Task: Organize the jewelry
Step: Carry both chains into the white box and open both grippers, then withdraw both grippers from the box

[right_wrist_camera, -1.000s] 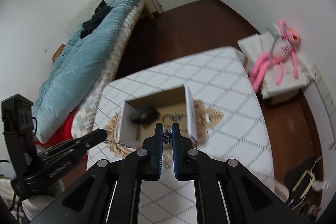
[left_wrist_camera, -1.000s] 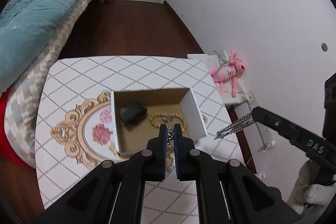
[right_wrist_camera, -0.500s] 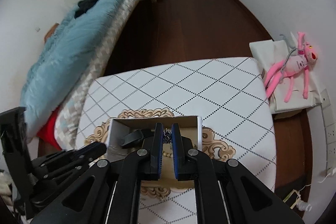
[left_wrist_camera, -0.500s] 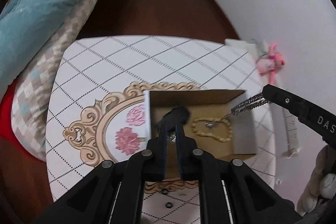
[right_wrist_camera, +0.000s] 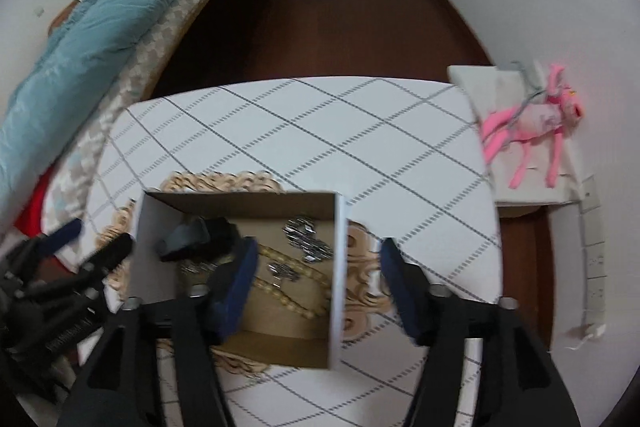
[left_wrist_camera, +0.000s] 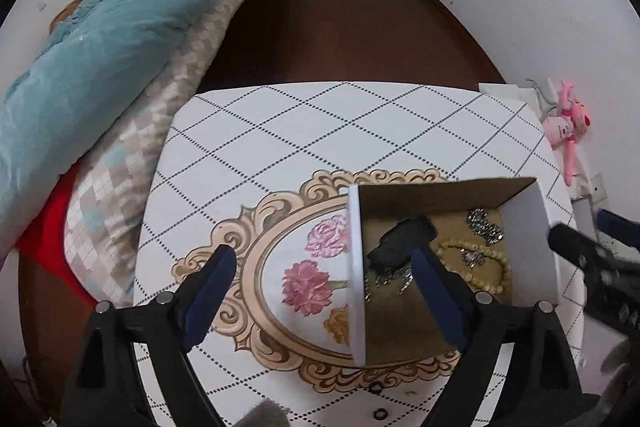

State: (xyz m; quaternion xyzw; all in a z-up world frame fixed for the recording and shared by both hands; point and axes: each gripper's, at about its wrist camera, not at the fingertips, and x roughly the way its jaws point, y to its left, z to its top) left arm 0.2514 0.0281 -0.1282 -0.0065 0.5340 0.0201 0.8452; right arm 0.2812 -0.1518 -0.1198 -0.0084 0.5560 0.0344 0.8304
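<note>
A white cardboard box (left_wrist_camera: 530,247) with a brown inside stands on the patterned table (left_wrist_camera: 320,131). In it lie a black item (left_wrist_camera: 400,241), a beige bead bracelet (left_wrist_camera: 486,269) and silver chains (left_wrist_camera: 484,223). My left gripper (left_wrist_camera: 322,251) hangs over the box's left wall, its jaws opening, with no jewelry between them. My right gripper (right_wrist_camera: 319,243) straddles the right wall of the box (right_wrist_camera: 152,255), its jaws opening too and holding nothing. A silver chain (right_wrist_camera: 308,235) and the beads (right_wrist_camera: 288,291) lie below it. Each gripper shows at the edge of the other's view.
Two small dark rings (left_wrist_camera: 376,387) lie on the table near its front edge. A bed with a blue quilt (left_wrist_camera: 100,47) runs along the left. A pink plush toy (right_wrist_camera: 532,119) lies on a white box right of the table. Dark wood floor lies beyond.
Both grippers went from shut on silver chains to wide open, and the chains now lie in the box. Both hands sank closer to the box.
</note>
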